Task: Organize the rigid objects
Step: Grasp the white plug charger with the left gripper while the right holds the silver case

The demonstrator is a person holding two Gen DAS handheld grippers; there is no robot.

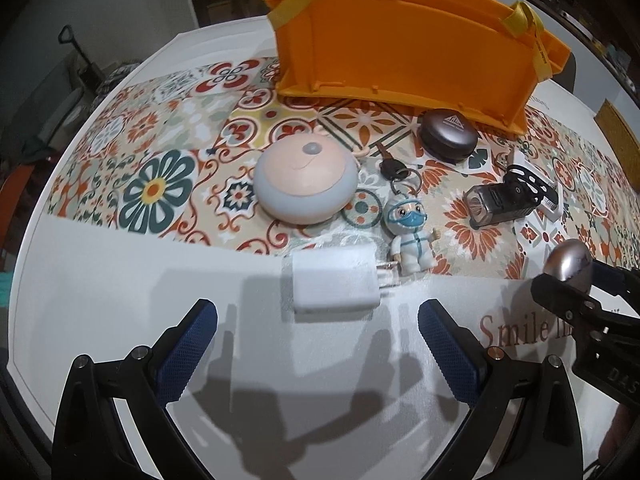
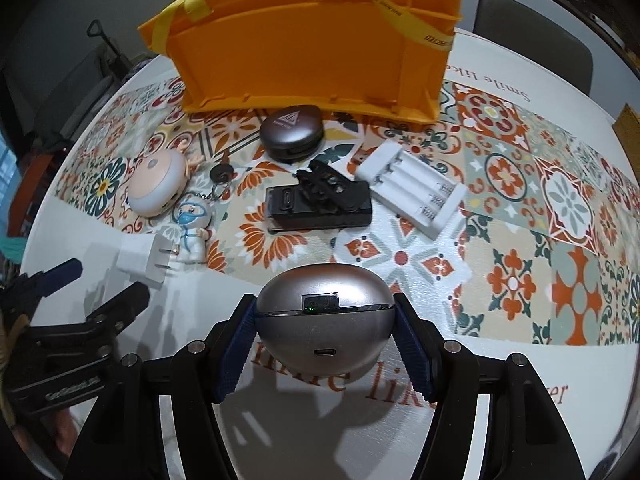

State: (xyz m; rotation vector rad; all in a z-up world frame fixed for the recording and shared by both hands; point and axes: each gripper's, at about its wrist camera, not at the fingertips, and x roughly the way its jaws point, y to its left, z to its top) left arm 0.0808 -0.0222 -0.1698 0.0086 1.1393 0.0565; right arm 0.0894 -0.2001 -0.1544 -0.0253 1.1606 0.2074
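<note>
Between the blue pads of the right gripper [image 2: 325,334] sits the silver case [image 2: 325,320], clamped; the left gripper [image 1: 318,334] stands wide apart, empty, white charger [image 1: 334,282] at its twelve o'clock.

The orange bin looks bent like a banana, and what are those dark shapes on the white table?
Left wrist view: the fisheye lens bows the orange plastic bin; the open left gripper casts dark shadows on the white table. Right wrist view: same bowing; overhead light glints on the silver egg-shaped case between the right gripper fingers.
</note>
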